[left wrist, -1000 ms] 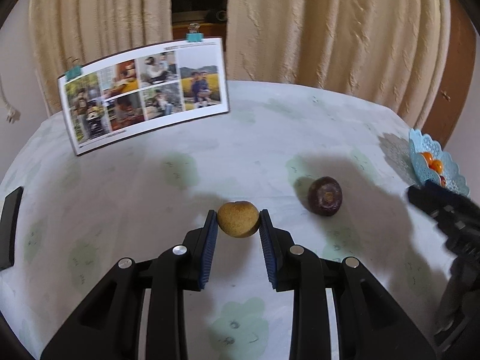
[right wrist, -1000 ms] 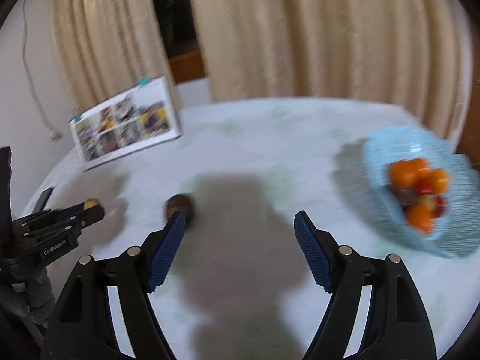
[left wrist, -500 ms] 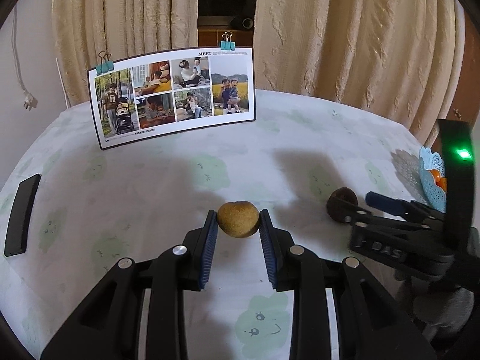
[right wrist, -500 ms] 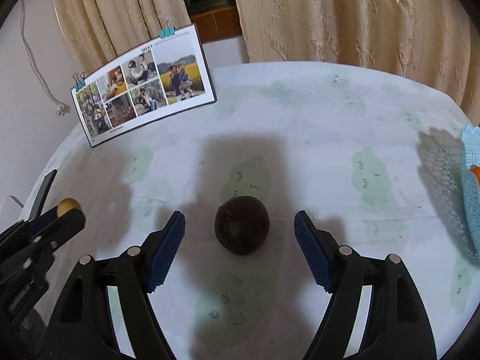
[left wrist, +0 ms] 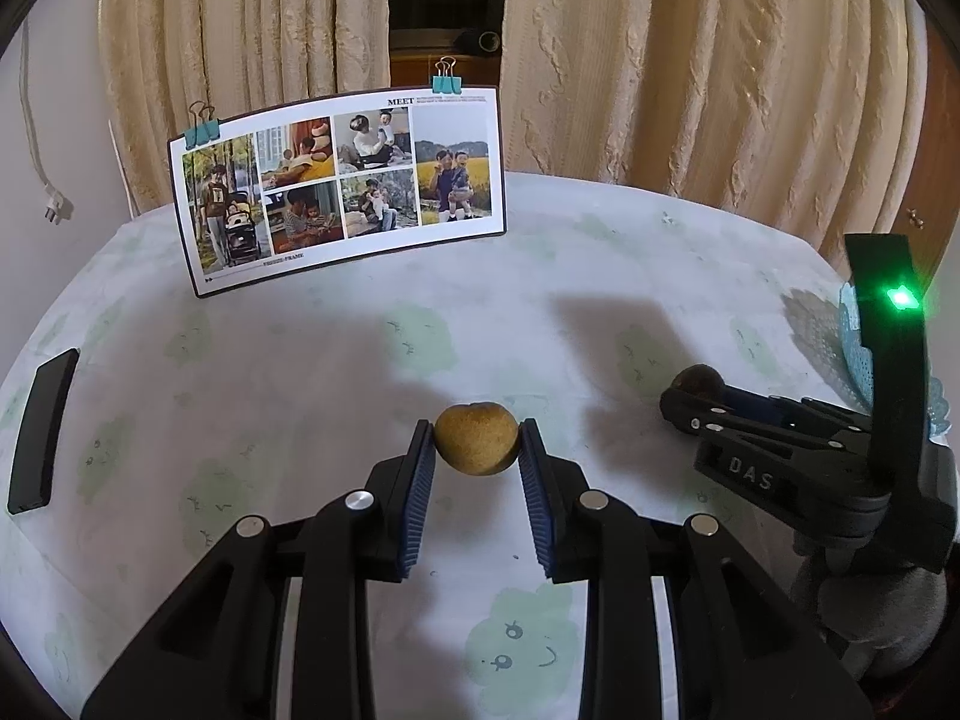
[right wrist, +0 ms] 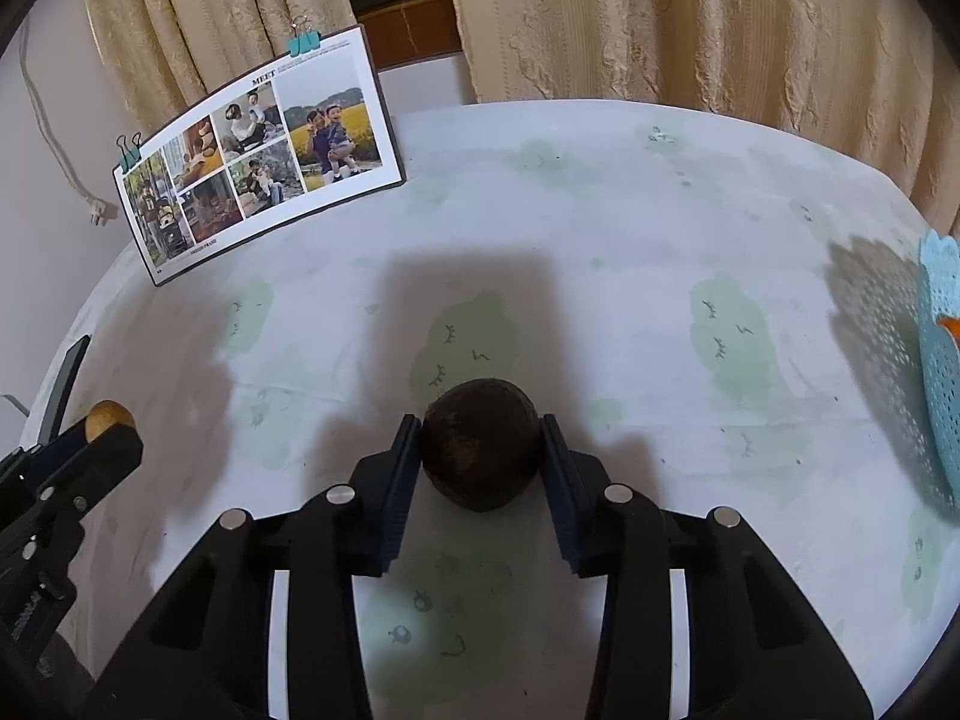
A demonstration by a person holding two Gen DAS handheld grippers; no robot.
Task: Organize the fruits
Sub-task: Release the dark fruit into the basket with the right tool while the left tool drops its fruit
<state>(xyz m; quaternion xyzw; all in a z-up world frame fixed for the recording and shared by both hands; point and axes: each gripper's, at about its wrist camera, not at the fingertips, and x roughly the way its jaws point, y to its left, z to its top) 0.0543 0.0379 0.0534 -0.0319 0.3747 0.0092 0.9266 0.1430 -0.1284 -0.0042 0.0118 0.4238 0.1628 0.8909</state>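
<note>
Right tool (right wrist: 480, 456) has just closed on dark fruit (right wrist: 480, 450)

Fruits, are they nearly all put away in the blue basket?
Some orange fruit already sits in the light-blue lattice basket. The left claw grips a small tan-brown round fruit; the right claw has just been closing around the dark brown round fruit. Both remain to be placed.

Round table (left wrist: 336, 360), photo card (left wrist: 342, 186), black slab (left wrist: 42, 429), blue basket (right wrist: 939, 372)

Clipped photo card (left wrist: 339, 186) upright before curtains (left wrist: 690, 60); black slab (left wrist: 42, 429) table-edge.
</note>
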